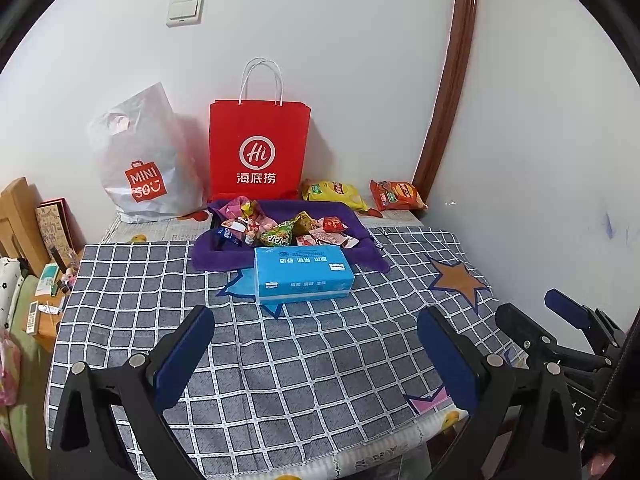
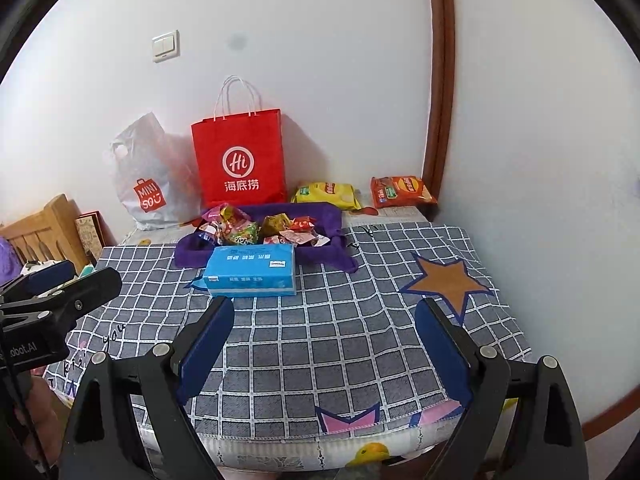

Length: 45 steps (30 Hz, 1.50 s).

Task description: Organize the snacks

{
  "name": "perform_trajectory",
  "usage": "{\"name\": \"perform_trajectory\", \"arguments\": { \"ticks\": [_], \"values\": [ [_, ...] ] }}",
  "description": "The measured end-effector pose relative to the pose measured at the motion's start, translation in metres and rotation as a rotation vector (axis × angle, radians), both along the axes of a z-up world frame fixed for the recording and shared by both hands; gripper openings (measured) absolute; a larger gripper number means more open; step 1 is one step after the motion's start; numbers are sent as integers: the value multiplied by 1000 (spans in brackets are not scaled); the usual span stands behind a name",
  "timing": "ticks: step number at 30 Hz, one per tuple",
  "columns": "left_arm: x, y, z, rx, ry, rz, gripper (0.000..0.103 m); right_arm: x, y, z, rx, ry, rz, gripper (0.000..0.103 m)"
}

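Several small wrapped snacks (image 1: 280, 226) (image 2: 260, 230) lie piled on a purple cloth (image 1: 360, 228) (image 2: 332, 216) at the back of the table. A yellow chip bag (image 1: 334, 194) (image 2: 326, 194) and an orange chip bag (image 1: 396, 195) (image 2: 402, 191) lie by the wall. A blue tissue pack (image 1: 302, 274) (image 2: 250, 272) sits in front of the cloth. My left gripper (image 1: 316, 320) is open and empty over the near table. My right gripper (image 2: 324, 312) is open and empty, beside the left; it also shows in the left wrist view (image 1: 536, 312).
A red paper bag (image 1: 258, 148) (image 2: 240, 160) and a white plastic Miniso bag (image 1: 144, 160) (image 2: 154, 176) stand against the wall. The table has a grey checked cloth (image 1: 320, 340) (image 2: 340, 332). A wooden shelf with clutter (image 1: 36, 260) stands left. A brown door frame (image 1: 448, 80) is at the right.
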State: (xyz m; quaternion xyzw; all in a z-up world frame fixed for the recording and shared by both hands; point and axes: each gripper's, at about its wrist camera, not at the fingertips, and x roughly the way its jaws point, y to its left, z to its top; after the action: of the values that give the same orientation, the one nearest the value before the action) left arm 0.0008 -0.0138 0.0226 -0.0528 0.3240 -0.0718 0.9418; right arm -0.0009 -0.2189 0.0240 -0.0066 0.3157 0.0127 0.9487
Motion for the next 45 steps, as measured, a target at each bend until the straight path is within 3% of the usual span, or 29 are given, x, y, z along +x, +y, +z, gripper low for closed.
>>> {"name": "perform_trajectory", "arguments": {
  "ticks": [45],
  "values": [
    [-1, 0, -1, -4, 2, -1, 102, -4, 1, 3, 2, -12, 5, 91]
  ]
}}
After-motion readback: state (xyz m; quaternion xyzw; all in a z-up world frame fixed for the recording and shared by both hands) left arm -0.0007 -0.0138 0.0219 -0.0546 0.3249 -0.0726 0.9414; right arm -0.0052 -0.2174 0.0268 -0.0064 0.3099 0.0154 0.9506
